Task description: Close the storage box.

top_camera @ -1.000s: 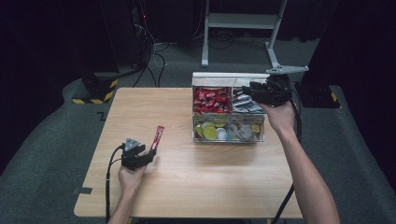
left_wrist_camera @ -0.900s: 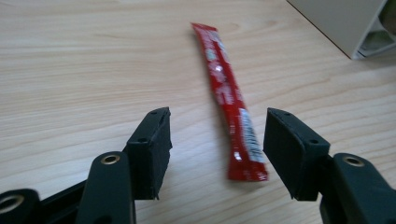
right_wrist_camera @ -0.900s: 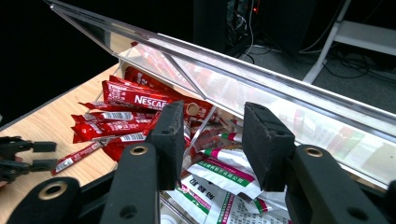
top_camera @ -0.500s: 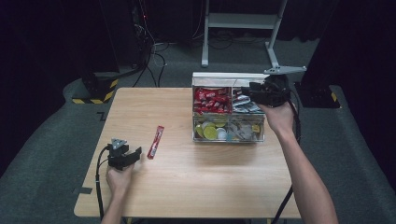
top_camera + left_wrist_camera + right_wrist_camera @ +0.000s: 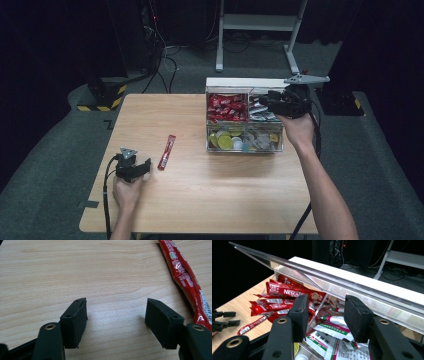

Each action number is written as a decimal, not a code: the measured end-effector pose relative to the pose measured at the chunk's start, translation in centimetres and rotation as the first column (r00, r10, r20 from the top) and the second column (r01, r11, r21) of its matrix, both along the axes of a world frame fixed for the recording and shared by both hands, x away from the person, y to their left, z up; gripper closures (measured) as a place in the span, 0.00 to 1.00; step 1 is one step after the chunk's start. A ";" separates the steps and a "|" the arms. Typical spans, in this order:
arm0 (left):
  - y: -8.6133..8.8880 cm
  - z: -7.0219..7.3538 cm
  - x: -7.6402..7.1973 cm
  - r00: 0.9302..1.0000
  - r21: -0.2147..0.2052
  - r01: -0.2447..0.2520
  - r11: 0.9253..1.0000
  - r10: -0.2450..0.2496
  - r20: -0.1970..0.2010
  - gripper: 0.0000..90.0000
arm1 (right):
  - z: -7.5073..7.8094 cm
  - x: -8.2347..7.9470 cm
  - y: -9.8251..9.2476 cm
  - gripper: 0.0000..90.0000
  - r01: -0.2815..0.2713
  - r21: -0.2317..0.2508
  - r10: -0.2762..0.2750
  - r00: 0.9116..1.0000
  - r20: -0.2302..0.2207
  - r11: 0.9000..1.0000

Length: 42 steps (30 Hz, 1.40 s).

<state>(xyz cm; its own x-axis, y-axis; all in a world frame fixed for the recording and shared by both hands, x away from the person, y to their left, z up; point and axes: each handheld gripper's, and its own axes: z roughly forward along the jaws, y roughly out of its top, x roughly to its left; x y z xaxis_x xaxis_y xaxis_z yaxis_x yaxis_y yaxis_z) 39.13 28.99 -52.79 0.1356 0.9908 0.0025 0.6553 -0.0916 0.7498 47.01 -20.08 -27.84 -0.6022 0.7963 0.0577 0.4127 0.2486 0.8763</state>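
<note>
A red stick packet [image 5: 166, 151] lies flat on the wooden table [image 5: 210, 190], left of a clear compartment box [image 5: 244, 149]. My left gripper [image 5: 142, 167] rests low on the table just left of the packet, open, with nothing between its jaws. In the left gripper view [image 5: 116, 302] the red packet [image 5: 187, 277] runs past the right jaw. My right gripper [image 5: 265, 102] hovers over the box's back right compartment, open and holding nothing. The right gripper view [image 5: 327, 298] looks onto red Nescafe packets [image 5: 284, 293] and white and green sachets [image 5: 332, 330].
The box's clear lid [image 5: 312, 272] stands open at the back, above my right gripper. Front compartments hold yellow-green round pieces [image 5: 225, 140] and other small items. Beyond the table are a metal stand [image 5: 260, 30] and cables on the floor.
My left gripper let go of the red packet, which now lies on the table, and drew back toward the front left. The right gripper has barely moved.
</note>
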 end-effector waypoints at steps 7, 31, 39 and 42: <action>0.0 0.0 0.4 1.000 -0.004 -0.003 1.000 0.003 -0.002 0.36 | 0.2 0.6 0.3 0.60 -0.006 -0.036 0.004 0.999 -0.036 0.999; 0.1 0.0 0.4 1.000 -0.016 0.000 1.000 0.000 0.001 0.35 | -1.1 -1.0 0.7 0.57 0.011 -0.032 -0.011 1.000 -0.018 0.999; 0.0 0.0 0.5 1.000 -0.003 0.000 1.000 0.000 0.000 0.35 | -2.0 -2.5 -0.1 0.57 -0.012 -0.021 0.011 1.000 -0.016 1.000; 0.1 0.0 0.5 1.000 -0.019 0.001 1.000 -0.001 0.000 0.35 | -2.0 -2.4 -0.5 0.57 -0.008 -0.004 0.008 1.000 -0.021 1.000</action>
<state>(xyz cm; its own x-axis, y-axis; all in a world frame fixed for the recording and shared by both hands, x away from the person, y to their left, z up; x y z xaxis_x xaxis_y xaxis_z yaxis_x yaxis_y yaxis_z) 39.59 29.06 -52.80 0.1370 0.9904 -0.0165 0.6549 -0.0780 0.7517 44.56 -20.57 -29.88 -0.6074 0.7916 0.0668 0.4288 0.2560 0.8664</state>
